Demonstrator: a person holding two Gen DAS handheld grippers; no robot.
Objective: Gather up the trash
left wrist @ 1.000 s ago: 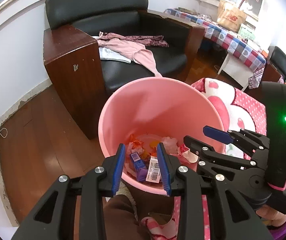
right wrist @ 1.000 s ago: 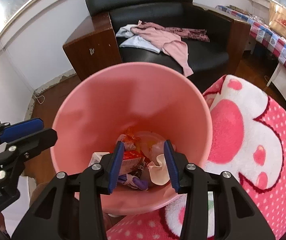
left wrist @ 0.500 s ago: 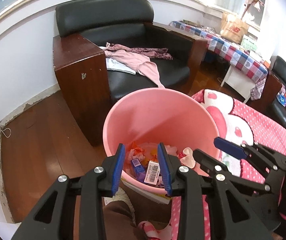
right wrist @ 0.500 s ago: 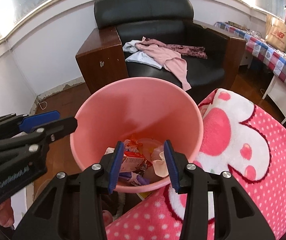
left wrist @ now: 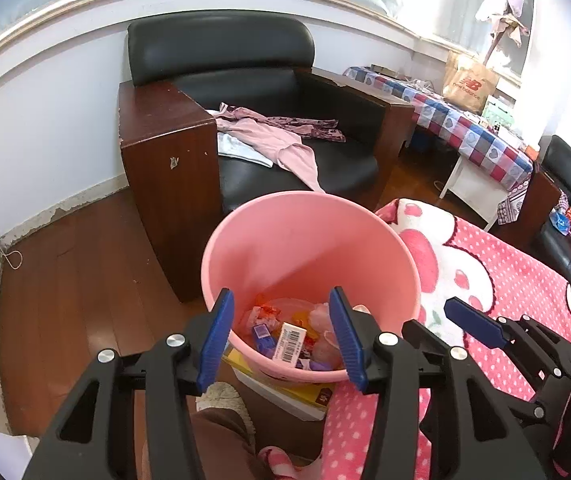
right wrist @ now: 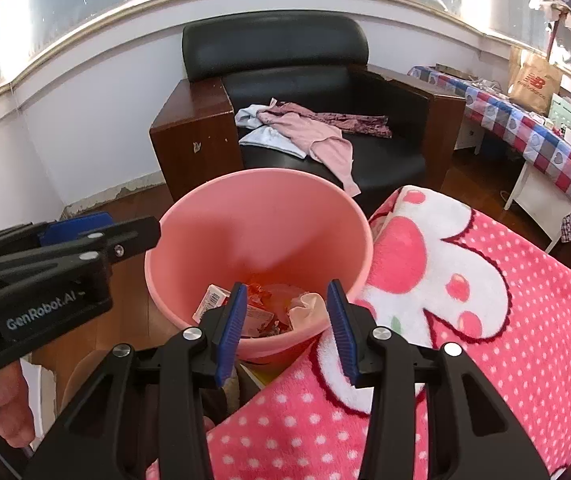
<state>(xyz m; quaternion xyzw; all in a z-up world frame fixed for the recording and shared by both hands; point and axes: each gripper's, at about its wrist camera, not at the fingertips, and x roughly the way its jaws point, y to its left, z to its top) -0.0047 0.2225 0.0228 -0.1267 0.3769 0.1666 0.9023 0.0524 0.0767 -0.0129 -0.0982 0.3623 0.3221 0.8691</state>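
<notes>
both grippers, the left gripper [left wrist: 281, 334] and the right gripper [right wrist: 287, 330], are held spread and empty above the round pink plastic bin [left wrist: 305, 248], wedged between the wooden-armed black armchair [left wrist: 245, 92] and the pink dotted blanket [right wrist: 465, 300]; crumpled wrappers [left wrist: 285, 332] are seen at its bottom.

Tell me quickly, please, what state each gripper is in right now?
Left gripper: open, holding nothing, above the pink bin.
Right gripper: open, holding nothing, above the same bin.
</notes>
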